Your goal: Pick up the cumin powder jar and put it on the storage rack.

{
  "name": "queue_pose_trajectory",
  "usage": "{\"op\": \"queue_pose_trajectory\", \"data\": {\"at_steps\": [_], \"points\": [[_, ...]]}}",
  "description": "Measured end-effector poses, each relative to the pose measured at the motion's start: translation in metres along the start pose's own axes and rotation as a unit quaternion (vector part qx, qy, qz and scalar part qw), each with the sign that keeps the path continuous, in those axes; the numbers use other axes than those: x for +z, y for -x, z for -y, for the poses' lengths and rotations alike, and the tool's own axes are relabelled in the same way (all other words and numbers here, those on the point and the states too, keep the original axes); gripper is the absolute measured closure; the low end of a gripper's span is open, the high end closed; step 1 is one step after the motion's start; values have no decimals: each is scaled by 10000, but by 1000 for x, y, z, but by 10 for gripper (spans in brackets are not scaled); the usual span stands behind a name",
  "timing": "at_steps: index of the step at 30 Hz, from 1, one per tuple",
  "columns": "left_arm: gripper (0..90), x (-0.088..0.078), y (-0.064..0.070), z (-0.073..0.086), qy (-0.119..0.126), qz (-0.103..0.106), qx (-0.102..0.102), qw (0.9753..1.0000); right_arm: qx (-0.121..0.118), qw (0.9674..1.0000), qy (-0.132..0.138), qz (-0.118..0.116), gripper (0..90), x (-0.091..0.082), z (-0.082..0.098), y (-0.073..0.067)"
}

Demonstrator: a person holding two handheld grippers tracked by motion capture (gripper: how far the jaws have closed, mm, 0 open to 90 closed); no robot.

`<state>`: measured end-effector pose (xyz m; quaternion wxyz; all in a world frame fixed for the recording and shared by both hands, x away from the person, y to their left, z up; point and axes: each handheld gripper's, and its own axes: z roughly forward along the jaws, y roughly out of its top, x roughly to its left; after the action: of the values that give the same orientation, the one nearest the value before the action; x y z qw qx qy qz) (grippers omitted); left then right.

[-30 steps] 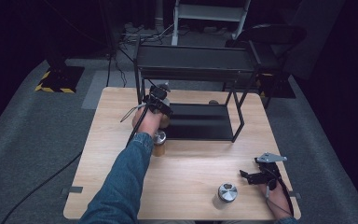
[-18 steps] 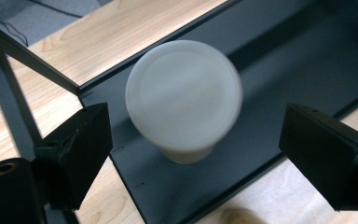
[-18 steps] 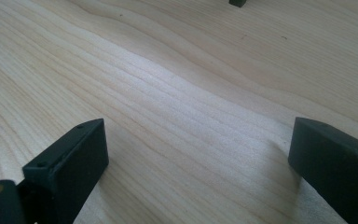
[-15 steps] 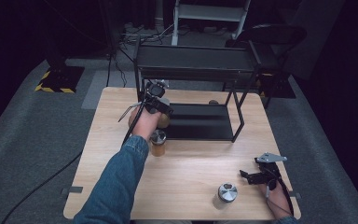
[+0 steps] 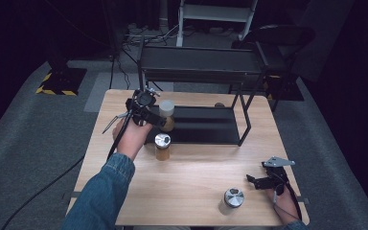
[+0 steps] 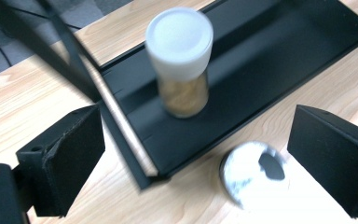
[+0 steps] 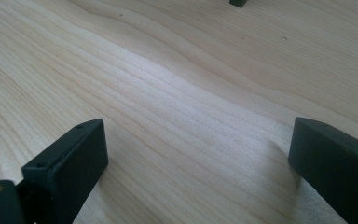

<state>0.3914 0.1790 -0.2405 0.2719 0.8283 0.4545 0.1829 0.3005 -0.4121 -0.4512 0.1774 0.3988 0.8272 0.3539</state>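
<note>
Left gripper (image 5: 155, 120) hovers over the table (image 5: 191, 191), jaws wide apart and just been opening, nothing between them. Ahead of it, past the jaw tips in the left gripper view, white-lidded jar (image 6: 181, 60) stands upright on the black bottom shelf (image 6: 270, 70) of the rack (image 5: 201, 64), clear of both jaws. Silver-lidded jar (image 6: 254, 172) sits on the table just in front of the shelf edge, nearer the gripper's right jaw, not touching it. High view: left gripper just beside the white-lidded jar, silver-lidded jar just below it. Right gripper (image 5: 256, 180) rests low at the near right table edge, jaws apart, empty. Metal-lidded tin (image 5: 233, 197) lies near it, to its left.
</note>
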Motion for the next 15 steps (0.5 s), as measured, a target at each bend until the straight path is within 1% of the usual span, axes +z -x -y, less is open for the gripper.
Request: {"op": "queue_pose_trajectory", "data": {"at_steps": [1,4,6,9,12,15], "points": [[36,-6,-2,8,60,-5,-3,10000,-1,10000,0,0,44,0,0,0],[27,-15,-3,24,169,-45,-41,9998,-1,10000,0,1,45,0,0,0],[32,-21,-5,34,189,9,-81,9998,-1,10000,0,1,44,0,0,0],[37,-26,-7,49,241,64,-129,9996,-2,10000,-1,1,44,0,0,0],[31,-31,-5,62,302,37,-78,9995,-2,10000,-1,1,44,0,0,0],[32,-33,-5,72,307,39,-88,9995,-2,10000,-1,1,44,0,0,0]]}}
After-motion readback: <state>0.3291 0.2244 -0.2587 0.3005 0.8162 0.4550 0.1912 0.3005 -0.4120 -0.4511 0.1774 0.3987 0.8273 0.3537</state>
